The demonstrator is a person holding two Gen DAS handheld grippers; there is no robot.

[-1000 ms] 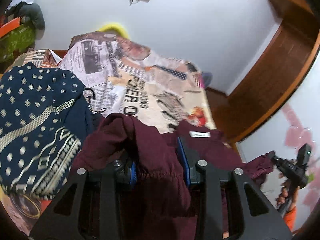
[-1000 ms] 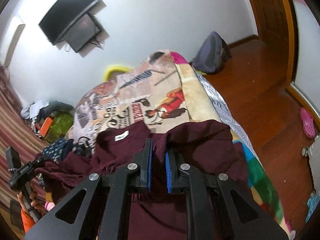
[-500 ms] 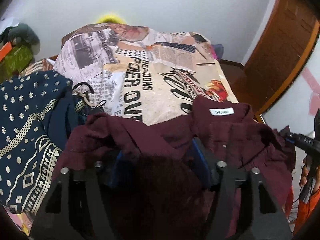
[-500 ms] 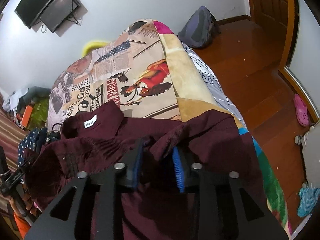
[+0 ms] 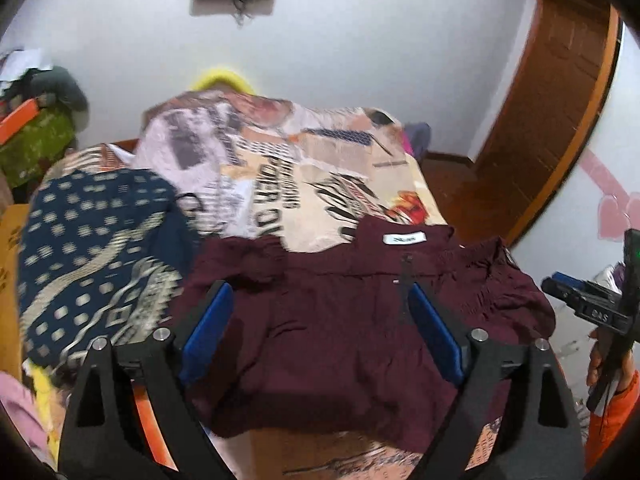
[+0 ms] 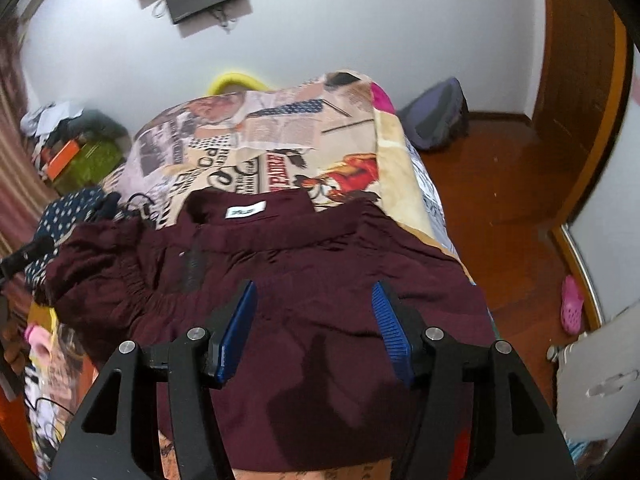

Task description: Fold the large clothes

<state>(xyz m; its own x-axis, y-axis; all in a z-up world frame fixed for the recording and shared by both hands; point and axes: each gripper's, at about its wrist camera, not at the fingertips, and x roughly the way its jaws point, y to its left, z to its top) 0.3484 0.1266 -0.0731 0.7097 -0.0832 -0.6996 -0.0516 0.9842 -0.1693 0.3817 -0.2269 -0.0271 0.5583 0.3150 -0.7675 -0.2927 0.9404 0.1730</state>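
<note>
A maroon garment [image 5: 344, 320] [image 6: 320, 276] with a white neck label [image 5: 403, 239] [image 6: 245, 211] lies folded on the near end of the bed. My left gripper [image 5: 320, 308] hovers above it, jaws opening wide, nothing pressed between the blue pads [image 5: 206, 328]. In the right wrist view my right gripper [image 6: 314, 300] is also over the cloth, jaws opening, its blue pads [image 6: 390, 332] clear of the fabric. The right gripper [image 5: 588, 308] also shows at the right edge of the left wrist view, held by a hand with an orange sleeve.
A newspaper-print bedspread [image 5: 280, 176] [image 6: 280, 136] covers the bed. A navy patterned garment [image 5: 96, 248] [image 6: 68, 212] lies at the left with a black hanger [image 6: 140, 202]. Wooden floor [image 6: 500, 184], a backpack [image 6: 436, 116] and a door [image 5: 552, 92] are to the right.
Both grippers let go of the maroon garment and opened; it now lies flat on the bed. Both hands drew back and slightly up from it.
</note>
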